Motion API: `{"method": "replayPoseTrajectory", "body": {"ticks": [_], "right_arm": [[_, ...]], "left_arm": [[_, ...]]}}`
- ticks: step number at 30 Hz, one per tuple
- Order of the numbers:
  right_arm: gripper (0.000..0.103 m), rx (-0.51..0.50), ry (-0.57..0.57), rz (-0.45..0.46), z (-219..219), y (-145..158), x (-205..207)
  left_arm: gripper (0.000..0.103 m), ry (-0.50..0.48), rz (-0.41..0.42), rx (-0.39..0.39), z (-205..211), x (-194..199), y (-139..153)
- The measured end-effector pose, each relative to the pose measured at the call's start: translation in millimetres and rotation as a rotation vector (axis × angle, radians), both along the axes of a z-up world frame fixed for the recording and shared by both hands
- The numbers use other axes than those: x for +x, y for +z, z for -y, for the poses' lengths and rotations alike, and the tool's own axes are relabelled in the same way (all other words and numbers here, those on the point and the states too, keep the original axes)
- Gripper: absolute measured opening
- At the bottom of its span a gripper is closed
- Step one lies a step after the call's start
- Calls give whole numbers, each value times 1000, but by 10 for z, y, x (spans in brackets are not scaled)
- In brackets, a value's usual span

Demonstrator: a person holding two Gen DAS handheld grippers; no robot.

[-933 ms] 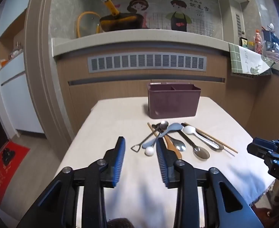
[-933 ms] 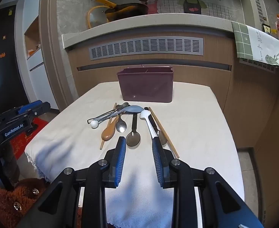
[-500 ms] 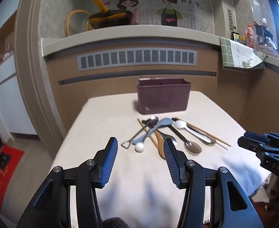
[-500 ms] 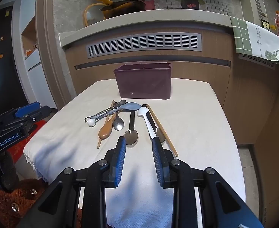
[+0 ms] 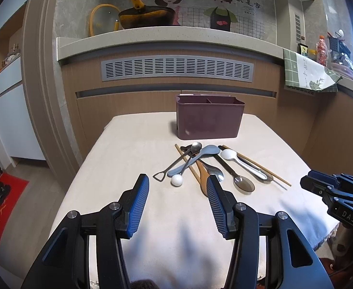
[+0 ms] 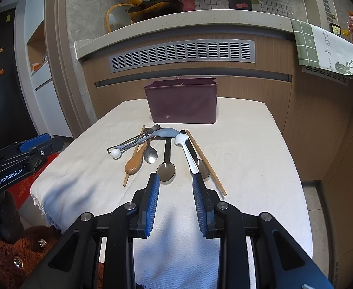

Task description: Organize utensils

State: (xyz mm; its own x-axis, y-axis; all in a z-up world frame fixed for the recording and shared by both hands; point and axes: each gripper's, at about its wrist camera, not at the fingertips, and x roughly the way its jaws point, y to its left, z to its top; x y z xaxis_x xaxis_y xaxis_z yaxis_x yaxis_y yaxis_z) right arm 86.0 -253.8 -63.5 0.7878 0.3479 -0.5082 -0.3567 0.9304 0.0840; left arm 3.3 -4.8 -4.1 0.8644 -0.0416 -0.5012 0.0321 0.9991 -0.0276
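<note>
Your left tool [image 5: 177, 189] hangs over the near worktop [image 5: 133, 149], jaws spread wide and empty, wide enough to straddle a handle. Your right tool [image 6: 175, 187] is also open with nothing between its pads, aimed down at the dark spoon [image 6: 166, 166] just ahead. Beyond both, the utensils [image 5: 200, 163] lie crossed in a loose heap on the cloth, so you will likely have to lift top pieces first. The maroon caddy [image 5: 209, 118] stands behind the heap, seemingly with nothing in it yet.

Black left gripper [image 5: 177, 185], right gripper [image 6: 175, 184]; ribbed blue jaws, silver screws.
</note>
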Motion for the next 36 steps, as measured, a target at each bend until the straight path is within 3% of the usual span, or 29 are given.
{"method": "replayPoseTrajectory", "body": {"ticks": [36], "right_arm": [[27, -5, 5, -9, -15, -23, -2]], "left_arm": [[49, -15, 3, -12, -5, -39, 16]]}}
